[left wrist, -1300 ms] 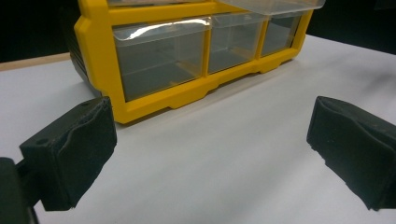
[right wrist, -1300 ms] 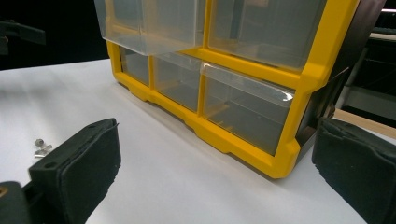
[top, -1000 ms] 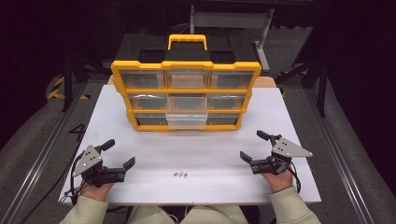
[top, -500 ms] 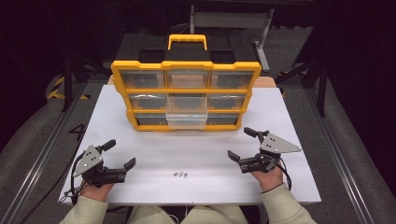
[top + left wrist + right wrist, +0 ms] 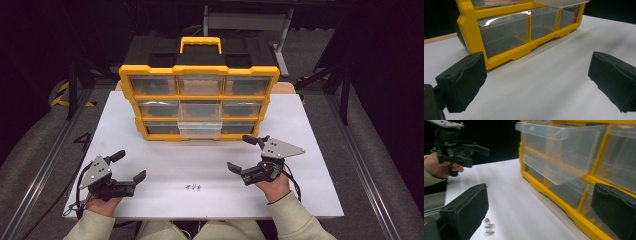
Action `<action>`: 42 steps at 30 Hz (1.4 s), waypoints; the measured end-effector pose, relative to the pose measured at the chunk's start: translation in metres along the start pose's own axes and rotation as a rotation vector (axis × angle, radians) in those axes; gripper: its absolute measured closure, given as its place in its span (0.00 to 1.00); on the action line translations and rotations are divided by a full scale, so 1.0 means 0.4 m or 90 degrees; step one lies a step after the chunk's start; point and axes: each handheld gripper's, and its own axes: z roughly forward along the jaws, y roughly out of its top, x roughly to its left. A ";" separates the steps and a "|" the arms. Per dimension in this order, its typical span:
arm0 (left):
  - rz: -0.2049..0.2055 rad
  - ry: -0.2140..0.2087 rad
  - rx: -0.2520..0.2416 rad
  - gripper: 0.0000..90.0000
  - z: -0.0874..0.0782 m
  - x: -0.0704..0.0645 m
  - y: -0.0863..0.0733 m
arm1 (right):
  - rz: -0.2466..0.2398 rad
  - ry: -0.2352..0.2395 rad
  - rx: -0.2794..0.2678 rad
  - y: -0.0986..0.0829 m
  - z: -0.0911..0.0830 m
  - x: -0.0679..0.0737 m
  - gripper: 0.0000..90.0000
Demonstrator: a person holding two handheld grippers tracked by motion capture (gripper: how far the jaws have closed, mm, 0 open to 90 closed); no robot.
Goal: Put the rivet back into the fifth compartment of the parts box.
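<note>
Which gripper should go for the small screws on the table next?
Probably the right gripper: its jaws stand open and angled toward the screws, which lie just beside its jaw in its own view. The left gripper, also open, faces the organizer.

This looks like a lab or a recording workspace, not a home. A plain white rectangular tabletop fills the middle of the high view, ringed by darkness and a grey carpeted floor. Black metal stand legs rise at the upper left and upper right, probably rig supports, though the dark hides their tops. Yellow-and-black hazard tape marks the floor at the left edge. A yellow plastic parts organiser with clear drawers stands at the table's far side.
</note>
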 end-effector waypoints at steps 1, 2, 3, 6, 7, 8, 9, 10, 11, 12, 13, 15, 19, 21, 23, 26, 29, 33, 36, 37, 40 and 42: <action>0.000 0.000 0.001 0.03 0.000 0.000 0.000 | 0.000 0.000 0.000 0.000 0.000 0.000 0.02; 0.000 -0.001 0.001 0.03 0.000 0.000 0.000 | -0.010 0.005 0.016 0.013 0.000 0.004 0.02; 0.000 -0.001 0.002 0.03 0.000 0.000 0.000 | -0.027 0.004 0.038 0.025 -0.001 0.008 0.03; -0.001 0.000 0.005 0.03 0.001 0.001 0.000 | -0.062 0.006 0.105 0.052 0.002 0.013 0.05; -0.001 0.000 0.005 0.03 0.001 0.001 0.000 | -0.068 0.014 0.130 0.061 0.003 0.013 0.05; -0.003 -0.001 0.004 0.03 0.001 0.000 0.000 | -0.073 0.019 0.152 0.070 0.005 0.012 0.06; 0.000 0.000 0.008 0.03 0.001 0.000 0.000 | -0.076 0.028 0.169 0.077 0.007 0.012 0.08; 0.000 0.000 0.007 0.03 0.001 -0.001 0.001 | -0.079 0.040 0.188 0.084 0.010 0.011 0.09; 0.000 -0.001 0.011 0.03 0.000 -0.001 0.001 | -0.077 0.048 0.209 0.091 0.015 0.011 0.10; 0.000 -0.001 0.011 0.03 0.000 -0.001 0.001 | -0.081 0.055 0.232 0.097 0.022 0.011 0.11; 0.002 -0.002 0.011 0.03 0.001 -0.001 0.001 | -0.085 0.061 0.244 0.101 0.026 0.012 0.11; 0.001 -0.002 0.009 0.03 0.002 -0.001 0.000 | -0.097 0.071 0.281 0.110 0.039 0.015 0.12; -0.001 -0.007 0.014 0.03 0.001 0.000 0.001 | -0.132 0.092 0.354 0.132 0.069 0.025 0.12; 0.000 -0.009 0.015 0.03 0.002 -0.001 0.001 | -0.144 0.100 0.381 0.144 0.080 0.032 0.12; 0.002 -0.010 0.017 0.03 0.002 -0.001 0.001 | -0.154 0.106 0.407 0.154 0.091 0.037 0.12; 0.005 -0.010 0.017 0.03 0.002 -0.001 0.001 | -0.157 0.110 0.438 0.163 0.101 0.039 0.12; 0.004 -0.012 0.018 0.03 0.001 0.000 0.001 | -0.167 0.119 0.499 0.166 0.118 0.037 0.12; 0.002 -0.013 0.017 0.03 0.000 0.002 0.001 | -0.182 0.122 0.565 0.164 0.133 0.039 0.15; 0.004 -0.015 0.023 0.03 0.003 0.002 0.001 | -0.195 0.129 0.591 0.174 0.140 0.043 0.16; 0.004 -0.015 0.023 0.03 0.003 0.002 0.001 | -0.195 0.129 0.591 0.174 0.140 0.043 0.16; 0.006 -0.021 0.025 0.03 0.005 0.002 0.001 | -0.211 0.108 0.621 0.181 0.149 0.048 0.18; 0.005 -0.022 0.026 0.03 0.004 0.004 0.001 | -0.216 0.100 0.634 0.188 0.154 0.049 0.18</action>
